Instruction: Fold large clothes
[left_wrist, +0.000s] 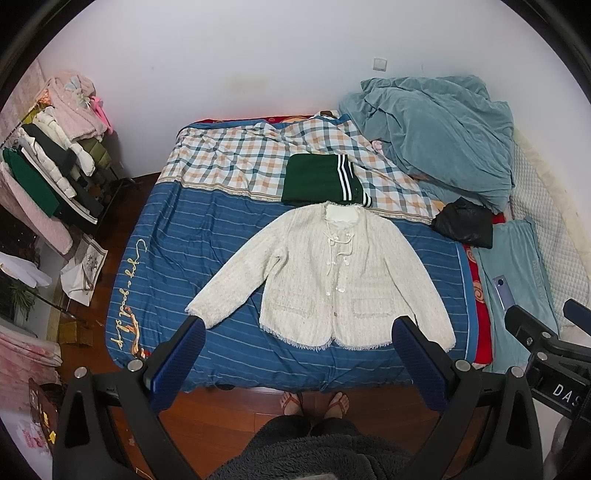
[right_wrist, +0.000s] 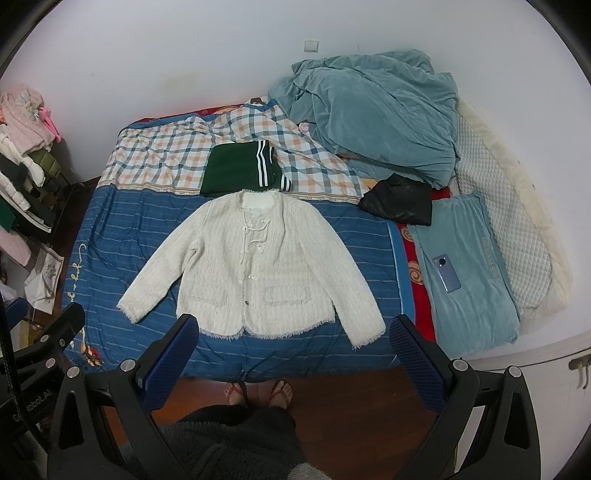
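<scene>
Flat on the blue striped bedspread (left_wrist: 177, 236) lies a cream tweed jacket (left_wrist: 325, 277), front up, buttoned, sleeves angled outward, hem fringed, its collar touching a folded green garment (left_wrist: 314, 181). Both the left gripper (left_wrist: 299, 354) and right gripper (right_wrist: 295, 350) hover above, jaws wide apart, empty.

Left claw (left_wrist: 299, 336) and right claw (right_wrist: 293, 332) both gape wide, seemingly empty.

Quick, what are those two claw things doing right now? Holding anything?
Left gripper: open, holding nothing, raised above the cream jacket spread flat on the bed.
Right gripper: open, also holding nothing.
</scene>
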